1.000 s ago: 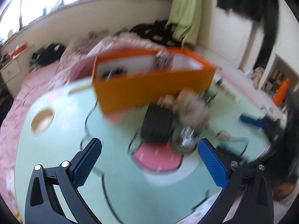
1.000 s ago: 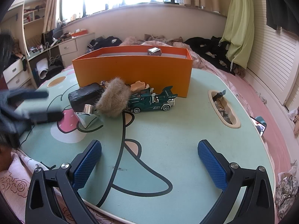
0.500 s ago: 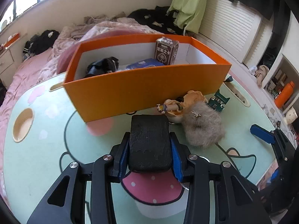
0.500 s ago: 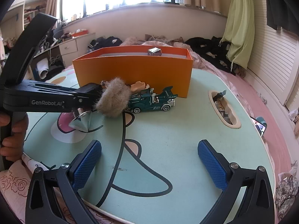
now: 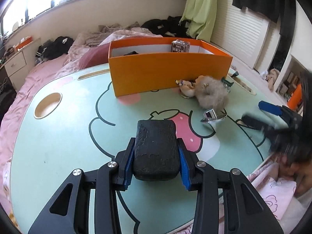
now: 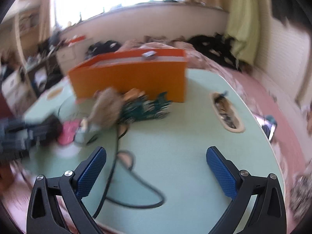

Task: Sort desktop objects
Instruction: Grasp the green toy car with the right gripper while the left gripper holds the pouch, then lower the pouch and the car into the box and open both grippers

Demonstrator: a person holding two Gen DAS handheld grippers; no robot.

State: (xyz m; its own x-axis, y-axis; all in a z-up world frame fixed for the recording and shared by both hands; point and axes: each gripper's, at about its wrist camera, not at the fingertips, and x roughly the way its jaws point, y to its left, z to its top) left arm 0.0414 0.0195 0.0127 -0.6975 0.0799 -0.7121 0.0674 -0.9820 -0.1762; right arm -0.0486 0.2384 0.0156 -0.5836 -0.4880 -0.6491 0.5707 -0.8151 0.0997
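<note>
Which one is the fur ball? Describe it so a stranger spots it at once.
Find the orange box on the green table. At the box's front right corner lies the fur ball, beside a small doll. It alone is a shaggy grey-beige tuft; its neighbours are hard and smooth.

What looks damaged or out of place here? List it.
The black case clamped in the left claw has a cracked, peeling surface. A shiny metal piece lies tipped on the table beside the furry pompom. Nothing looks spilled.
</note>
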